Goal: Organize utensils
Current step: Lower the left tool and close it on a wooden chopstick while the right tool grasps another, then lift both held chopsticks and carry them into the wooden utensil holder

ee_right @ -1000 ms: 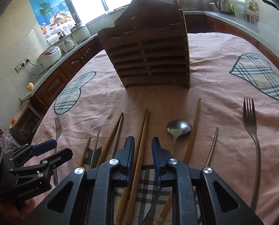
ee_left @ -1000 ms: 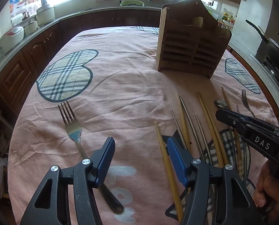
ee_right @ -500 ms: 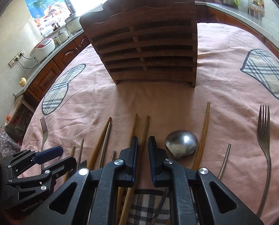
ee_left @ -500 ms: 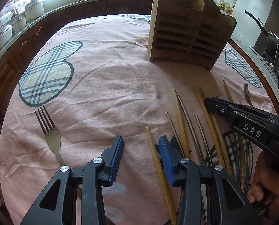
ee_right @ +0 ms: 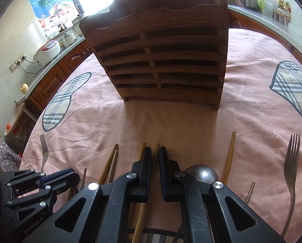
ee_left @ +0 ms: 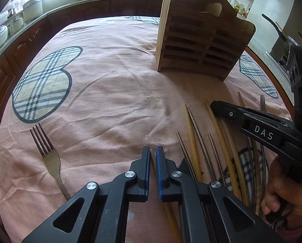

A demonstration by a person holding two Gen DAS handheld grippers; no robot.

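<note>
I have my left tool [ee_left: 153,151] pinched down on a single pale bamboo chopstick [ee_left: 153,163], its tip poking out just past the blue pads, and I hold it near that end so the long shaft can later swing upright. My right tool [ee_right: 155,152] is likewise clamped, with a darker brown wooden chopstick [ee_right: 155,158] running through the narrow gap between its fingers; I judge it gripped, though the contact itself is hard to see. Just to the right of my left tool lie the remaining chopsticks [ee_left: 193,137], wood and metal mixed, fanned out roughly parallel on the pink cloth-covered counter [ee_left: 114,93], presumably laid so each can be taken singly. To its left, apart from the rest, rests a steel fork [ee_left: 47,151]. Beside my right tool's right finger sits a round steel spoon [ee_right: 201,173], and further right a second steel fork [ee_right: 291,162]. Well ahead of both tools stands the slatted brown wooden utensil holder [ee_right: 163,60], upright, its openings facing up, where I expect these pieces belong.
</note>
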